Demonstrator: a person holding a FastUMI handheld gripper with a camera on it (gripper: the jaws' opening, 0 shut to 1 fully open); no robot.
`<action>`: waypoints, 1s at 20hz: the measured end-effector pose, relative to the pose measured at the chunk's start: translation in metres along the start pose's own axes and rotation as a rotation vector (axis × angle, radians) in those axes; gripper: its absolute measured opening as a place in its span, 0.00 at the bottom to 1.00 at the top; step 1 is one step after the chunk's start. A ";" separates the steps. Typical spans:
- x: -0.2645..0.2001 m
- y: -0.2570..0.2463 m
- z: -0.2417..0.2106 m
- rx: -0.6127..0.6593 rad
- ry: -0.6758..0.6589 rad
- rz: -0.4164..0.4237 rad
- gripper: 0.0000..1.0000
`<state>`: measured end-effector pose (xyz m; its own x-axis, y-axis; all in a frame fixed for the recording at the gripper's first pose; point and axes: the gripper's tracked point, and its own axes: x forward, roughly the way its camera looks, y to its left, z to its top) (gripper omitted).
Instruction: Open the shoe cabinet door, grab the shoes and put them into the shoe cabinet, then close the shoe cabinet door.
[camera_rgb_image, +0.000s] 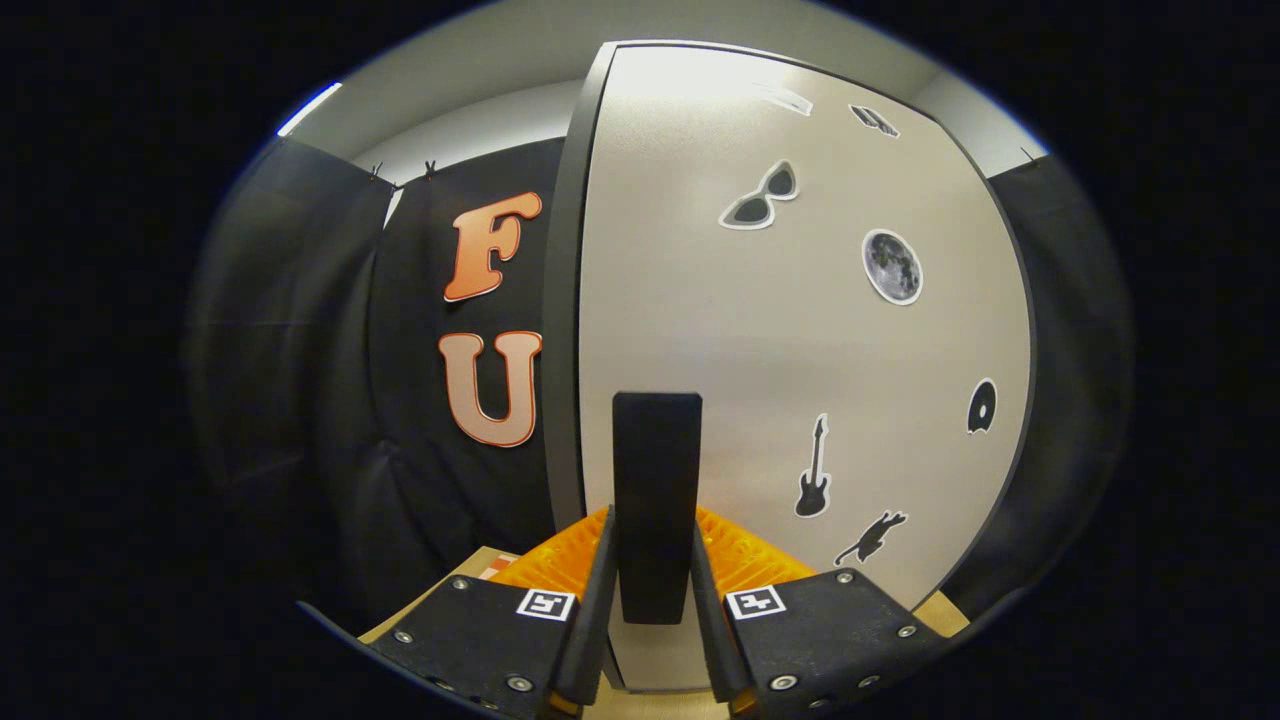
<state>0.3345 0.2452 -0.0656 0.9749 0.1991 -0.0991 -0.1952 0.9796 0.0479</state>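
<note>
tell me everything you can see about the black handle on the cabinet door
The handle is a flat, matte black vertical bar with squared corners, plastic or painted metal by its look. It stands upright on the pale door, near the door's dark left edge. It sits between the gripper fingers, which close on both its sides near its lower end.

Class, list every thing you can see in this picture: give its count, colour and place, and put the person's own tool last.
cabinet door: one, pale grey with dark edge, just beyond the fingers
door handle: one, black, upright between the fingers
stickers: several, mostly black and grey, scattered on the door right of the handle
booth cloth: black, left of and behind the door
hand-held gripper: one, fingers either side of the handle, apparently pressing on it
</note>
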 end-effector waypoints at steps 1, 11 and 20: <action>-0.001 0.001 0.000 0.014 -0.006 0.003 0.38; -0.003 -0.002 0.000 0.029 -0.002 -0.039 0.28; -0.019 -0.007 0.000 0.044 0.006 -0.077 0.22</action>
<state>0.3175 0.2346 -0.0644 0.9861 0.1239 -0.1103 -0.1151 0.9899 0.0833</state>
